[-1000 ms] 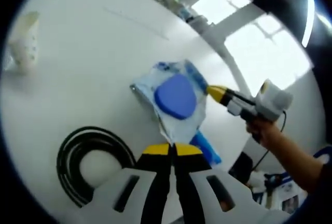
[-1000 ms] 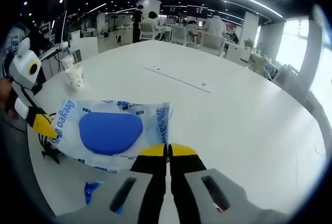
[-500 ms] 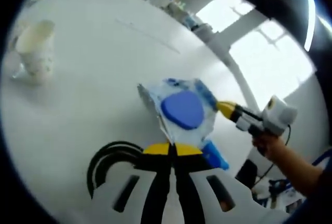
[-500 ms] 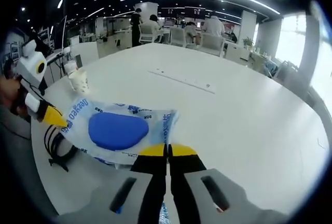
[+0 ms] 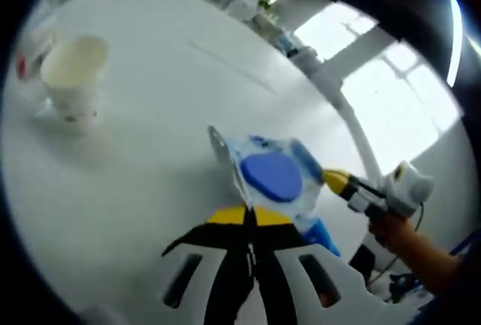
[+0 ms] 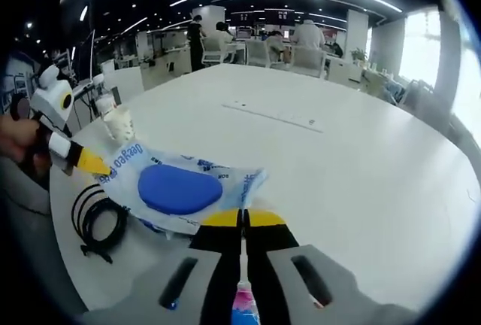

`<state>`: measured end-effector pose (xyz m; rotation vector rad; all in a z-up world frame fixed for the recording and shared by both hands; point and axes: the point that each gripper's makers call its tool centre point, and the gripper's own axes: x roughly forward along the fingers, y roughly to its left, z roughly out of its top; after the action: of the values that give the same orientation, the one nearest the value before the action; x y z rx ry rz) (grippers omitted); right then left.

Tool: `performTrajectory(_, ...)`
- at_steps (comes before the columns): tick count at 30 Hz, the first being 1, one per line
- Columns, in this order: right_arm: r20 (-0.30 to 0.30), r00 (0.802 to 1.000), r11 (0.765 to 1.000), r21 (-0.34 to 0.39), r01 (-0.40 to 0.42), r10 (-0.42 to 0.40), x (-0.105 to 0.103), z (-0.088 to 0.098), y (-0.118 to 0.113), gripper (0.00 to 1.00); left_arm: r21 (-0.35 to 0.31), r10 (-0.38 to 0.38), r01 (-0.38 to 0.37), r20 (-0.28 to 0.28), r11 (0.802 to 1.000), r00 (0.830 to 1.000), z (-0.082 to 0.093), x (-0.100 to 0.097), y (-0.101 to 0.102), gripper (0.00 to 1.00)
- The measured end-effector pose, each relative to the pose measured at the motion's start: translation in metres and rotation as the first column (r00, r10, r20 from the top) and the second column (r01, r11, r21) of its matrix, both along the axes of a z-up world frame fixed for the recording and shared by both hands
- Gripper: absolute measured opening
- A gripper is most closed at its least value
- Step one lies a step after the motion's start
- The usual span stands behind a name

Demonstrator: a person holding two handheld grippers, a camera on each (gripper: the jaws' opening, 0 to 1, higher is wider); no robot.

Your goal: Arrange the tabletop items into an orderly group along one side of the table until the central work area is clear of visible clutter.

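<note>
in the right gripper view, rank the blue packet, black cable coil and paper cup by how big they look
1. Blue packet, largest.
2. Black cable coil, smaller.
3. Paper cup, smallest, though it sits farther from the camera, so its true size is unsure.

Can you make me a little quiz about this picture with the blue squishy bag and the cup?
1. True or false: both grippers, the left gripper and the right gripper, pinch the plastic pouch at opposite edges.
2. What lies on the white table below the pouch in the right gripper view? A) a coiled black cable B) a spoon C) a book
3. Fill in: the paper cup stands ____ on the table.

Key: 1 true; 2 A; 3 upright
</note>
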<state>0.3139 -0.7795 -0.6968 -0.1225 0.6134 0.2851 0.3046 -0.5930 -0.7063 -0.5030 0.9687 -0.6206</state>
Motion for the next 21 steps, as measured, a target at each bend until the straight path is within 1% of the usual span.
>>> performTrajectory(9,0.000,1.000,0.999,0.044,-0.001,0.001,0.004,-0.004,0.024,0.00,0.018,0.060,-0.060,0.016,0.998,0.998,-0.004,0.019,0.024,0.00)
performTrajectory(21,-0.023,1.000,0.996,0.090,0.002,0.000,0.002,-0.015,0.043,0.00,0.017,0.160,-0.160,0.000,0.987,0.987,-0.015,0.039,0.047,0.00)
